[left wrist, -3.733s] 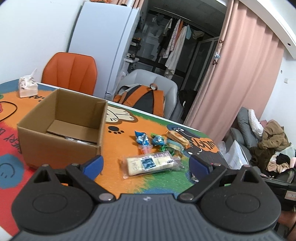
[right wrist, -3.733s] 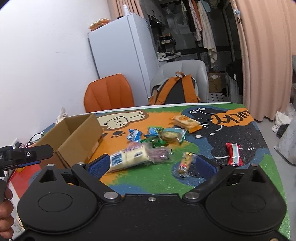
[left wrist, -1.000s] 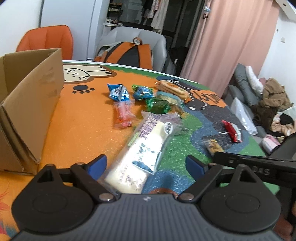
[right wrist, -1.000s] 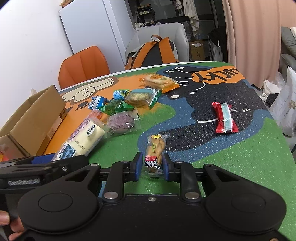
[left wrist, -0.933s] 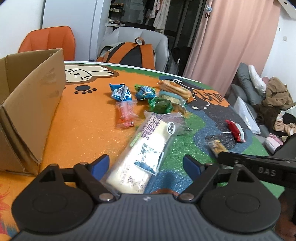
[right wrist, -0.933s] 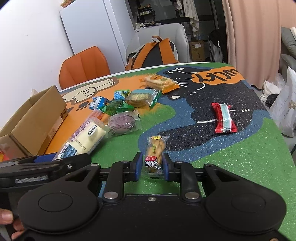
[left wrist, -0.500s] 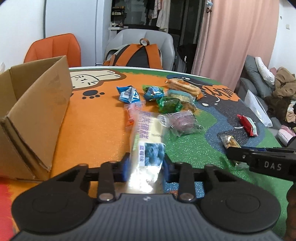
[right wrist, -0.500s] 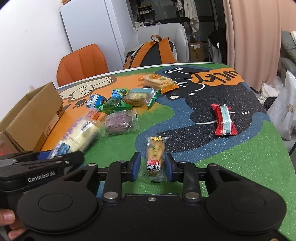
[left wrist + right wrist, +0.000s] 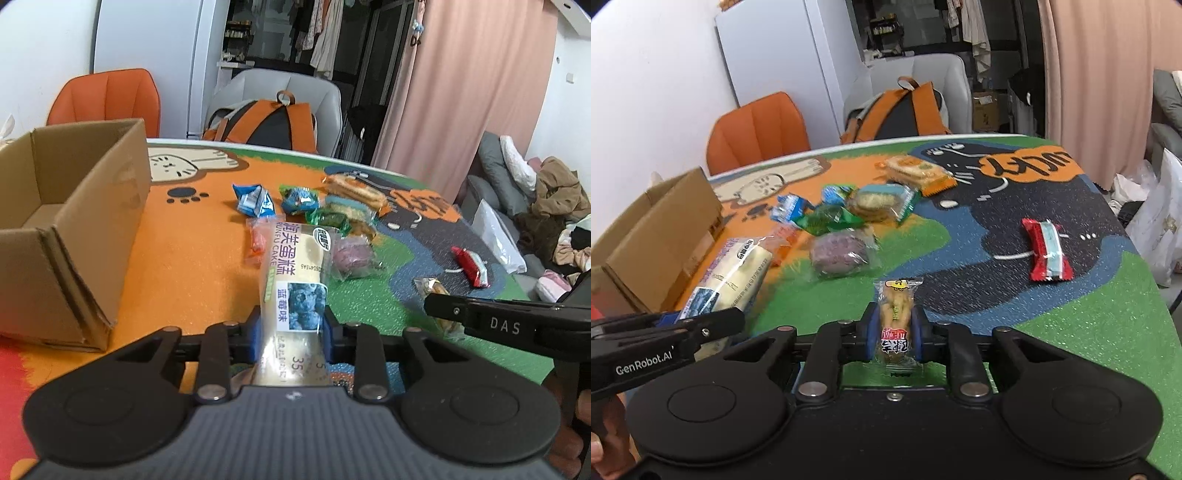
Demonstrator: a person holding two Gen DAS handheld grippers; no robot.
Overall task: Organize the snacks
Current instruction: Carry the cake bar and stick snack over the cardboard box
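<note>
Cardboard box [image 9: 66, 229]: open-topped, on table [image 9: 192, 266], landmark. Blueberry cake pack [image 9: 295, 284]: right of box, long axis pointing away from camera; left gripper [image 9: 291, 332] pads, just closing, clamped on near end. Small biscuit pack [image 9: 895, 321]: further right of box, long axis likewise; right gripper [image 9: 894, 338] pinches near end.

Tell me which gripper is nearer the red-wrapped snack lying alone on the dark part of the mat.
Right. The right gripper, shut on a small yellow snack, sits just short of the red-wrapped snack. The left gripper, clamping the blueberry cake, is farther off, beside the cardboard box.
</note>
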